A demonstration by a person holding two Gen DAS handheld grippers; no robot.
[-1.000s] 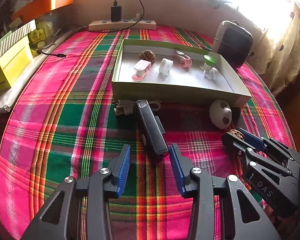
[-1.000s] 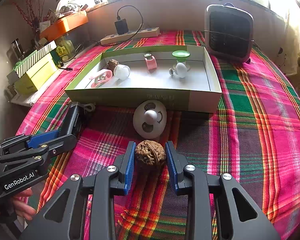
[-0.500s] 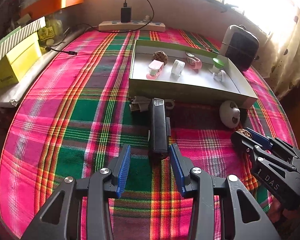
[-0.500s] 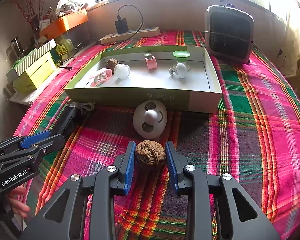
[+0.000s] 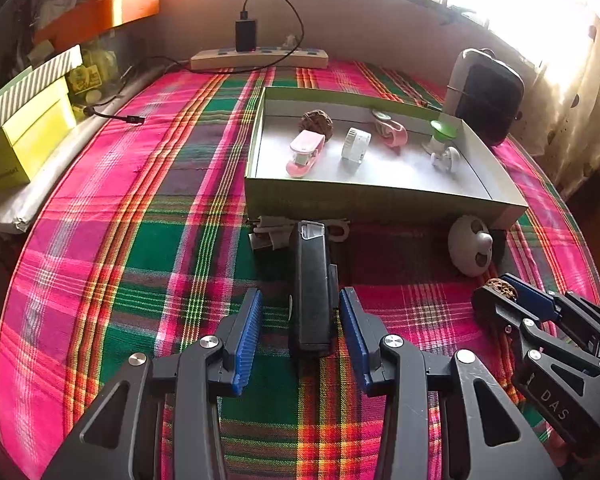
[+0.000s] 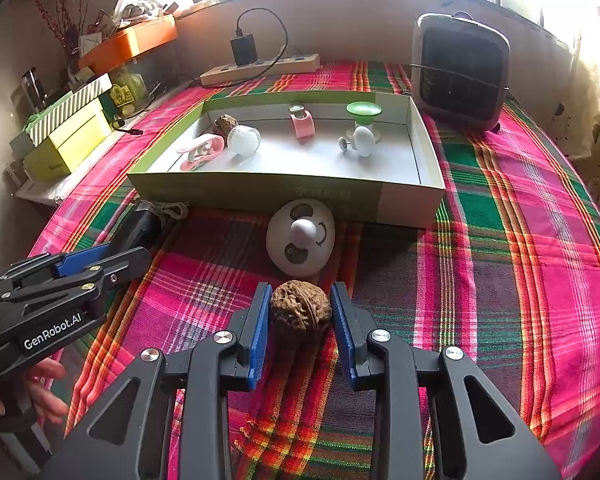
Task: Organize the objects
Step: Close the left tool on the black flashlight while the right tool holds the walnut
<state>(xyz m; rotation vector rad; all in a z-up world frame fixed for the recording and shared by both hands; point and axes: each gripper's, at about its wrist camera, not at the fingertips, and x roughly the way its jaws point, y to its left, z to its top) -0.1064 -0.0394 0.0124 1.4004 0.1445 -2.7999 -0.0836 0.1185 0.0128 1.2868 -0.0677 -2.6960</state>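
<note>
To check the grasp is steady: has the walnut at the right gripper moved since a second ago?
No. The walnut keeps its place just before the white round gadget.

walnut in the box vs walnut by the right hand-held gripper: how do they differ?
Place: the boxed walnut lies inside the green box, at its far left; the other walnut sits on the plaid cloth in front of the box.
Grip: the right hand-held gripper is closed on the front walnut; nothing touches the boxed one.
Neighbours: the boxed walnut sits beside a pink clip; the front one stands alone.
Both are brown and wrinkled.
</note>
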